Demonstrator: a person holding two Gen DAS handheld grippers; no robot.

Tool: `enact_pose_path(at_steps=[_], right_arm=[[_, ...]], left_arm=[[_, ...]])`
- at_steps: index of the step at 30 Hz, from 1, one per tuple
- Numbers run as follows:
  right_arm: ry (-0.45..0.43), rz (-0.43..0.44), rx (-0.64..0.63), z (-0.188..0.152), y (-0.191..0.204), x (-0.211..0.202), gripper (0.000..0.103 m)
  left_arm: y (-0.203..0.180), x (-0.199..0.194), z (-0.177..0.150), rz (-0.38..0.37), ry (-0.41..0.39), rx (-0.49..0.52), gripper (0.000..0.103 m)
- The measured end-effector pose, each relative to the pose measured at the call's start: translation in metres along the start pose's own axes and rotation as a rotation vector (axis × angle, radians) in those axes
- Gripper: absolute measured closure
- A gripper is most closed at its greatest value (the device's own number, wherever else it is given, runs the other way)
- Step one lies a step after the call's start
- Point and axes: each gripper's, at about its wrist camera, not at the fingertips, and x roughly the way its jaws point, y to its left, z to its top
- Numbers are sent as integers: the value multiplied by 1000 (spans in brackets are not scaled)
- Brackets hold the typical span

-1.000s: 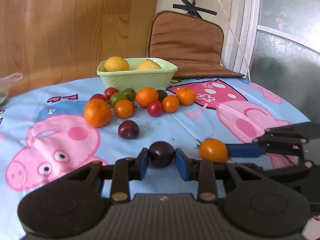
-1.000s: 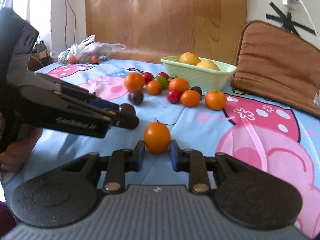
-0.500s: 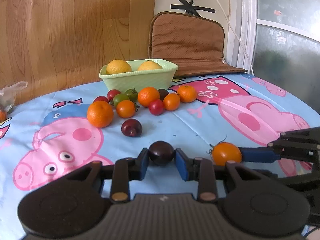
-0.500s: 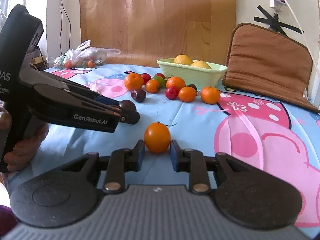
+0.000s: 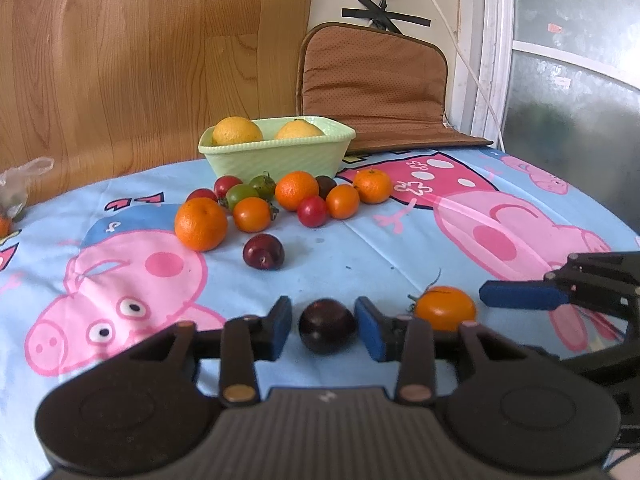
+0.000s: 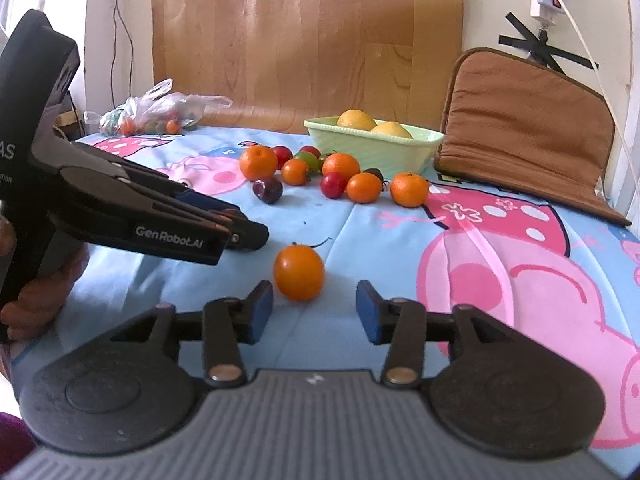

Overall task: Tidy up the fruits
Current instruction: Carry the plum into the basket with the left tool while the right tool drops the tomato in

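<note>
My left gripper [image 5: 323, 327] is open, its pads standing just off either side of a dark plum [image 5: 327, 332] that rests on the tablecloth. My right gripper [image 6: 314, 310] is open, and an orange tomato [image 6: 299, 272] lies on the cloth just in front of its left pad. The tomato also shows in the left wrist view [image 5: 445, 307]. A cluster of oranges, tomatoes and a second plum [image 5: 263, 252] lies in front of a green bowl [image 5: 280, 156] that holds two yellow fruits.
A brown cushion [image 5: 376, 92] leans against the wall behind the bowl. A plastic bag with small fruits [image 6: 156, 110] lies at the far left of the table. The left gripper body [image 6: 120, 216] reaches in beside the tomato in the right wrist view.
Both grippers have opened. The left let go of the dark plum and the right let go of the orange tomato; both fruits now rest on the cloth.
</note>
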Motion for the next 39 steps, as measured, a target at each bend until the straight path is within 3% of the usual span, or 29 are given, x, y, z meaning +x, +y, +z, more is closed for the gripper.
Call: enact_pose_path(at_steps=[2, 7, 11, 13, 14, 15, 16, 20, 25, 29, 34, 37, 39], right_arm=[[5, 4, -17, 1, 1, 0, 53], [-2, 23, -62, 5, 4, 0, 54], [14, 39, -98, 7, 8, 5, 55], [27, 40, -96, 7, 7, 6, 56], [25, 46, -88, 6, 6, 5, 65], [25, 49, -83, 6, 4, 5, 73], [28, 50, -81, 6, 3, 5, 73], [12, 90, -32, 14, -8, 4, 73], [-59, 106, -3, 46, -36, 15, 73], [-117, 59, 15, 81, -69, 46, 73], [-102, 20, 78, 111, -106, 101, 73], [-81, 4, 74, 119, -113, 125, 73], [-63, 0, 83, 121, -113, 140, 72]], left_arm=[[5, -3, -1, -15, 1, -21, 56], [14, -4, 1, -52, 3, -75, 56], [8, -4, 0, -32, 14, -41, 55], [0, -6, -3, -12, 20, 3, 57], [-3, -8, -4, -8, 20, 23, 60], [-5, -9, -6, -14, 19, 39, 71], [-7, -10, -6, -19, 18, 52, 75], [-12, -10, -2, -66, 32, 81, 75], [-1, 4, 47, -85, -1, 56, 75], [22, 40, 105, -38, -56, 19, 75], [52, 105, 151, 42, -4, -61, 75], [64, 127, 159, 62, 25, -103, 74], [69, 136, 160, 84, 39, -108, 68]])
